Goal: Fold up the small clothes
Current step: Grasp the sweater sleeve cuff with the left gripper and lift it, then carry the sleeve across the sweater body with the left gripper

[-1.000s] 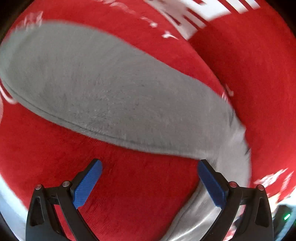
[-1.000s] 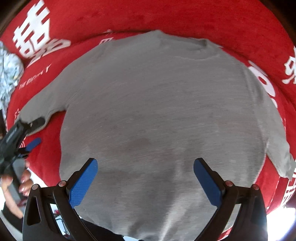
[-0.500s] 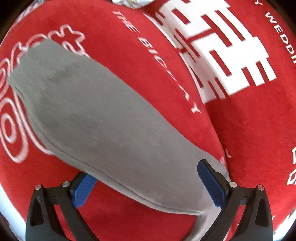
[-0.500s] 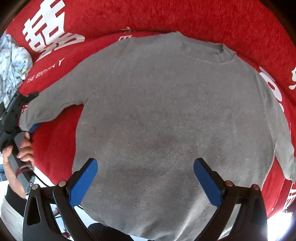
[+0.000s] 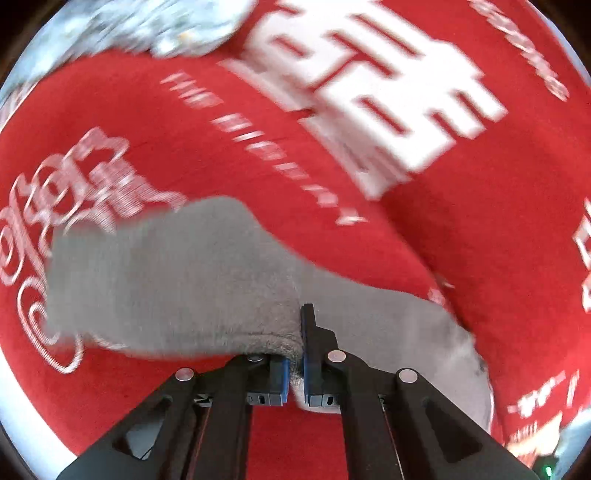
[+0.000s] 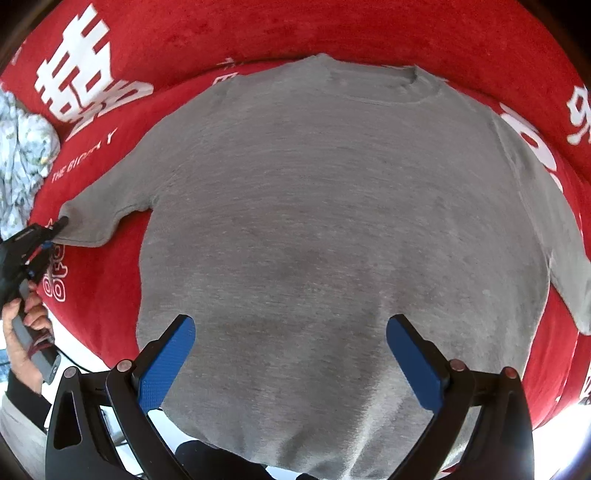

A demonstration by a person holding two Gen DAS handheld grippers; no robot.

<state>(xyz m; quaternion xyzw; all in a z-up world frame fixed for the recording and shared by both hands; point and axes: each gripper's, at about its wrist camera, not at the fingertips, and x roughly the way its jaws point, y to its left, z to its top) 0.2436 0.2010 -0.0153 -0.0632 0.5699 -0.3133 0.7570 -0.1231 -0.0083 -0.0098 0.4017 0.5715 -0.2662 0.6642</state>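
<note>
A grey long-sleeved sweater (image 6: 332, 221) lies flat on a red cloth, neck at the far side. My left gripper (image 5: 294, 360) is shut on the grey sleeve (image 5: 184, 280) near its cuff end. The same gripper shows at the left of the right wrist view (image 6: 55, 229), pinching the sleeve tip. My right gripper (image 6: 291, 354) is open and empty above the sweater's lower body, its blue pads apart over the hem area.
The red cloth (image 6: 369, 33) with white lettering covers the surface. A pale floral garment (image 6: 22, 155) lies bunched at the far left; it also shows blurred in the left wrist view (image 5: 140, 26). The cloth's front edge drops off near the hem.
My left gripper has slid along the sleeve to its cuff end and closed on it. My right gripper has stayed open and drawn back slightly from the sweater.
</note>
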